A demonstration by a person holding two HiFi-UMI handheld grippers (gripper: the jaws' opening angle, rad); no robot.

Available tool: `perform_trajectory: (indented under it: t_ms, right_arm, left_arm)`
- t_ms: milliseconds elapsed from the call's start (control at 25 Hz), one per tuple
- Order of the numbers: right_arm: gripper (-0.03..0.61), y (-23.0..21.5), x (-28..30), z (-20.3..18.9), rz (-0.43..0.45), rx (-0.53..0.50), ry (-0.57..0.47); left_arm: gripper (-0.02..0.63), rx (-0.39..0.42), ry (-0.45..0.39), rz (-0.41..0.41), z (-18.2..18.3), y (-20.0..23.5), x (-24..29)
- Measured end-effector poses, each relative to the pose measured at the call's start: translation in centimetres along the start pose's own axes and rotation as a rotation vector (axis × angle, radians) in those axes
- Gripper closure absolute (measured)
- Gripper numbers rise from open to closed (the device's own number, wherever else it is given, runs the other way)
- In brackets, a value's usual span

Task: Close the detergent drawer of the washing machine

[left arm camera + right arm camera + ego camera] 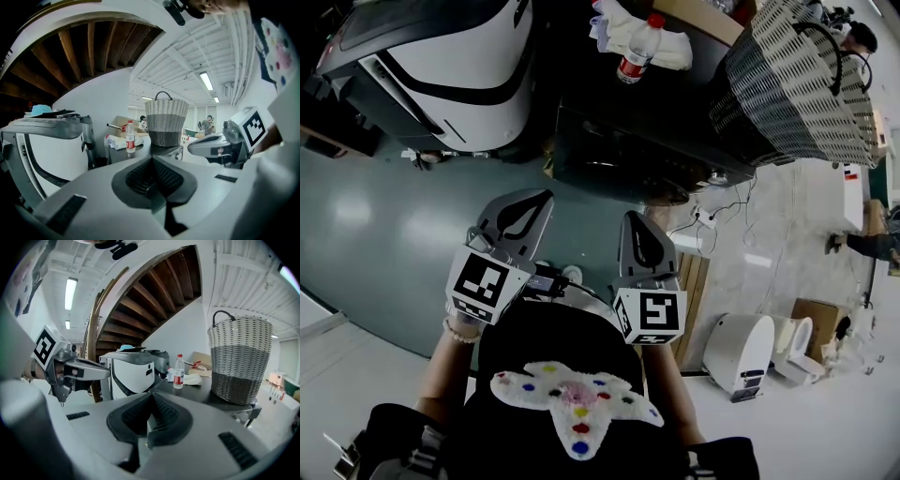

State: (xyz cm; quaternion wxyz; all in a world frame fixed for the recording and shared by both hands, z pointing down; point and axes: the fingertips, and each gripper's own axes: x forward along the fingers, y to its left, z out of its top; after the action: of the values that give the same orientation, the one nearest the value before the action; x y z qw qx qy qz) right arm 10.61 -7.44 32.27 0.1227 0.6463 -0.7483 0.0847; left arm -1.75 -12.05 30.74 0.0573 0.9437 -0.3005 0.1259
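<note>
Both jaws pressed fully together, nothing between them. Left gripper (pixel 525 211) and right gripper (pixel 642 234) sit side by side close to my chest, pointing roughly level at the machine: a ready pose, I'd say, since a push needs no open jaws. The dark washing machine (pixel 619 150) stands well ahead, with a wicker basket (pixel 797 84) and a water bottle (pixel 637 52) on top. Its detergent drawer can't be made out from here. Nothing touched yet.
</note>
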Motion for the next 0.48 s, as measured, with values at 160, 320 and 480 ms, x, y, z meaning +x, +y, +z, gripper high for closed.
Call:
perform_trajectory:
  t_ms: [160,320,480]
  right_arm:
    - [0.575,0.01,0.07,-0.12,-0.003,-0.019,0.009]
    - [0.575,0.19,0.12,-0.08,0.0,-0.038,0.012]
    - [0.575,0.19,0.27,-0.15,0.0,-0.017,0.012]
  left_arm:
    - [0.603,0.0,0.001,-0.001,-0.05,0.05,0.12]
    - [0.603,0.008,0.0,0.002,0.04,0.28,0.21]
    - [0.603,0.009,-0.001,0.005,-0.05,0.63,0.3]
